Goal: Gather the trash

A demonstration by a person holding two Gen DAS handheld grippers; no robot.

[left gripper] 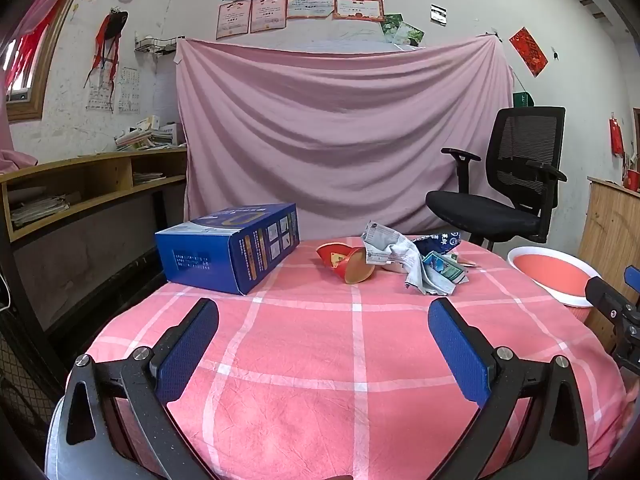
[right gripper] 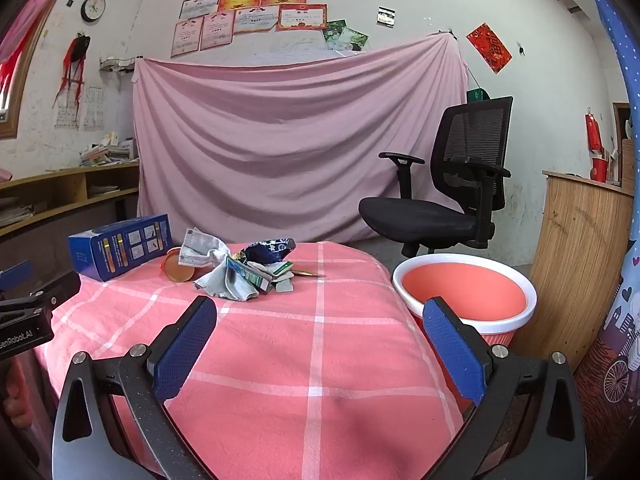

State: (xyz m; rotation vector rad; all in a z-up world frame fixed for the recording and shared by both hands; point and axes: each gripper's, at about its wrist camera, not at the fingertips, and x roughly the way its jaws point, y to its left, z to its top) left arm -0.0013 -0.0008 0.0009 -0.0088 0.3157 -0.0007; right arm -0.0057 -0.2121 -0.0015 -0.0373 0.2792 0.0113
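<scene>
None of the trash [left gripper: 404, 260] has been collected yet: it is heaped on the table [left gripper: 320, 360] beside the empty bin [right gripper: 464, 292], while the left gripper [left gripper: 324, 320] and right gripper [right gripper: 320, 318] are held wide open, nothing gripped.

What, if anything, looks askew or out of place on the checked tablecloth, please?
A red paper cup lies tipped on its side, crushed, against a heap of crumpled paper and torn wrappers mid-table. The blue box sits angled near the far left edge. Nothing looks spilled.
</scene>
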